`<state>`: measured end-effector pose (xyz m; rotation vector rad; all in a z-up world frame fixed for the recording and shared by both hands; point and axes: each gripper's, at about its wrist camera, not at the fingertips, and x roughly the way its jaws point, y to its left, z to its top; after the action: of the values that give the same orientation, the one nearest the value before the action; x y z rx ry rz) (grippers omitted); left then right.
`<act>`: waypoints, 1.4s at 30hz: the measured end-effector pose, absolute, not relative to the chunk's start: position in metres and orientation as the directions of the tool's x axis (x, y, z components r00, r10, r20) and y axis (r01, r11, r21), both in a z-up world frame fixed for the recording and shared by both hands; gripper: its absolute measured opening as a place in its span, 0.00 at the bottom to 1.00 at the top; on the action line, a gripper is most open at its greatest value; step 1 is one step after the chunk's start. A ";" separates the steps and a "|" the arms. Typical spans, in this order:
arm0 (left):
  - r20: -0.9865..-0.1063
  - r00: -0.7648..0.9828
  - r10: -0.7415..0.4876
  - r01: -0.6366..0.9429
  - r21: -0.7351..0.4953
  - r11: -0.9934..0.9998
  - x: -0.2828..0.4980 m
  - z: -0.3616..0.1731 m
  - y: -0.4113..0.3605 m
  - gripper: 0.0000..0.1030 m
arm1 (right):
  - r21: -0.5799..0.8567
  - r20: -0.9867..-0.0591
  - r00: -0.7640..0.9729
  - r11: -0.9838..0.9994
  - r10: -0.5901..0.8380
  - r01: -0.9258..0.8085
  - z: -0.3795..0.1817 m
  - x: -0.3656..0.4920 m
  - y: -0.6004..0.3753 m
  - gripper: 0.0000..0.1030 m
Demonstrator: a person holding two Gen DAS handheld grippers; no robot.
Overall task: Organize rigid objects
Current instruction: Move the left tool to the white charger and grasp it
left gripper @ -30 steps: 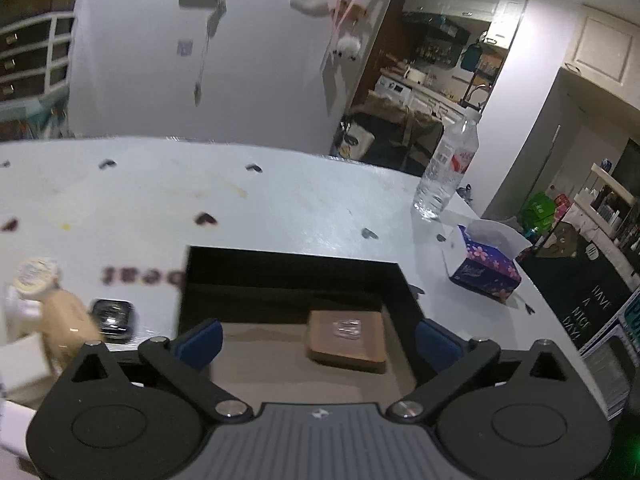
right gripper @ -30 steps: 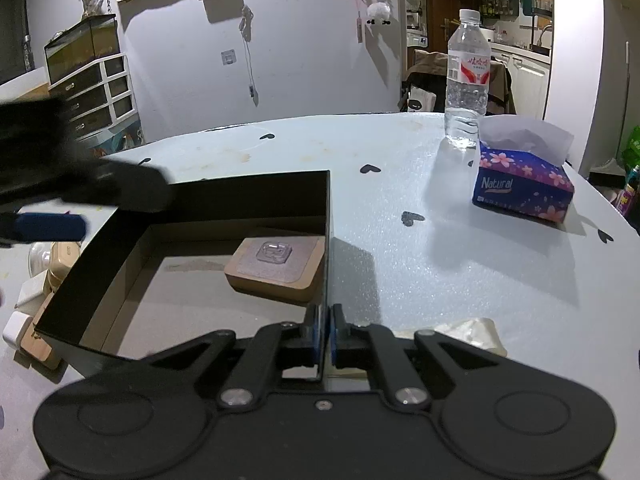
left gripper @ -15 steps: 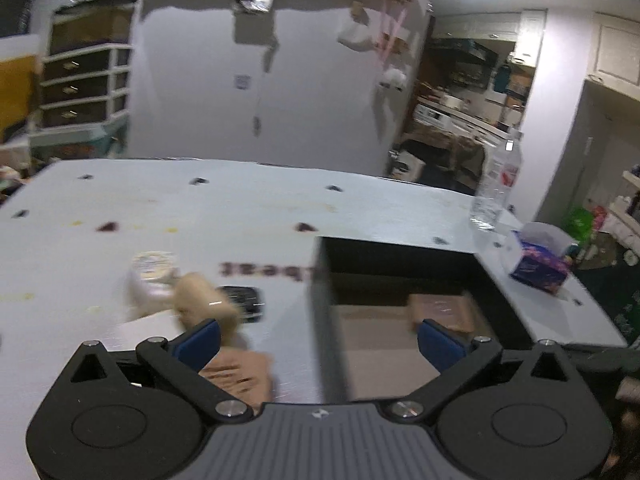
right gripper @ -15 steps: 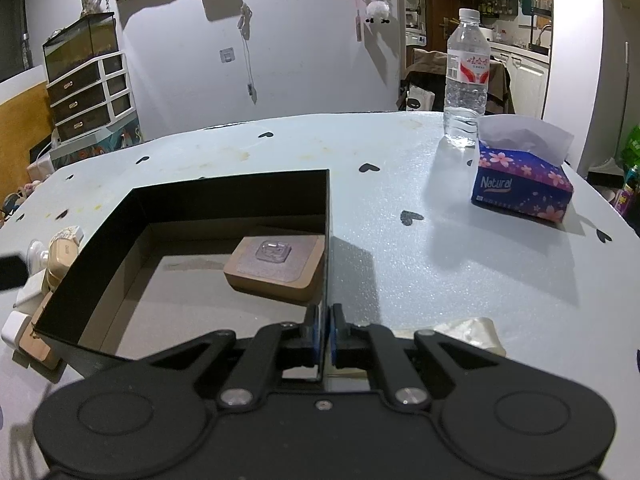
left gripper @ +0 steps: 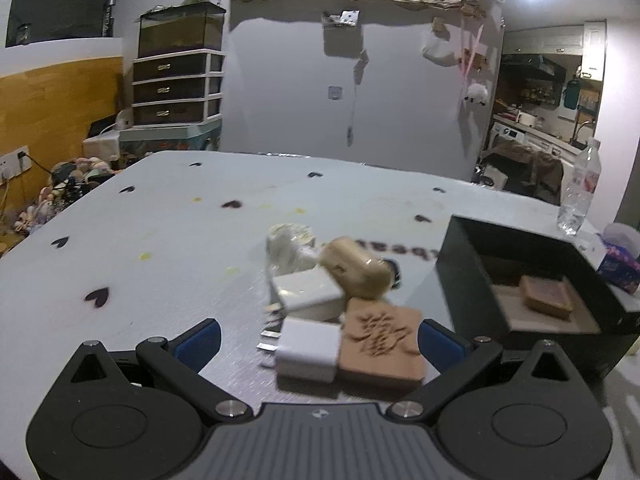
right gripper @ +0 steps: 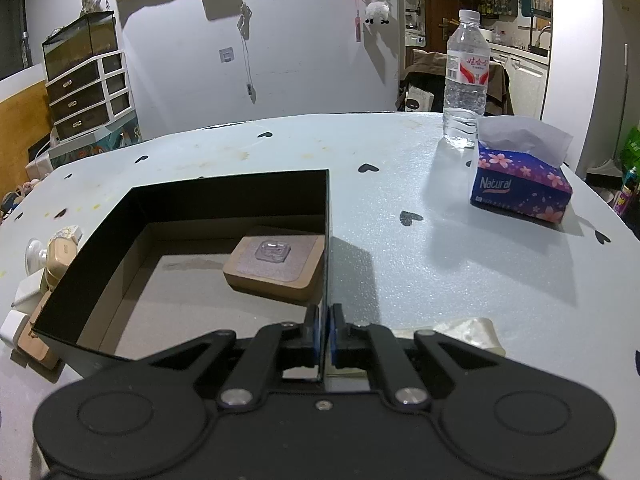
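**Left gripper swings off the box to the pile beside it**

Since the earlier frames the left wrist view has shifted away from the black box and now faces the cluster of small items on the table; the right view is unchanged.

Left wrist view: the left gripper is spread wide, holding nothing. Between its blue fingertips lie a white charger plug and, touching it on the right, a carved wooden block. Just beyond sit a second white charger, a beige case leaning over it, and a white suction hook — all bunched together. The black box stands to the right, with a wooden block inside on its floor.

Right wrist view: the right gripper is clamped on the box's thin right wall, near its front corner. The wooden block with a clear adhesive hook rests inside, against that wall. A tissue box and water bottle stand well apart on the table.
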<state>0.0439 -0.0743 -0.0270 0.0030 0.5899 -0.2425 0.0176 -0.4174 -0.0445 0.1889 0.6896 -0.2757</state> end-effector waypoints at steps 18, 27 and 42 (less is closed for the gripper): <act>-0.549 0.805 -0.227 0.220 -0.080 0.972 0.067 -0.066 -0.064 0.70 | 0.079 -0.649 0.737 0.947 -0.188 0.312 -0.044 0.018 -0.417 0.05; -0.545 0.803 -0.240 0.218 -0.107 0.970 0.069 -0.069 -0.054 0.57 | 0.081 -0.649 0.737 0.947 -0.187 0.312 -0.044 0.018 -0.417 0.05; -0.564 0.805 -0.183 0.167 -0.080 0.983 0.079 -0.073 -0.041 0.69 | 0.085 -0.649 0.737 0.946 -0.185 0.313 -0.044 0.017 -0.417 0.05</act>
<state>0.0793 -0.0412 -0.0731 -0.0272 0.6065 -0.1871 0.0174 -0.4171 -0.0439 0.1937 0.6898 -0.2752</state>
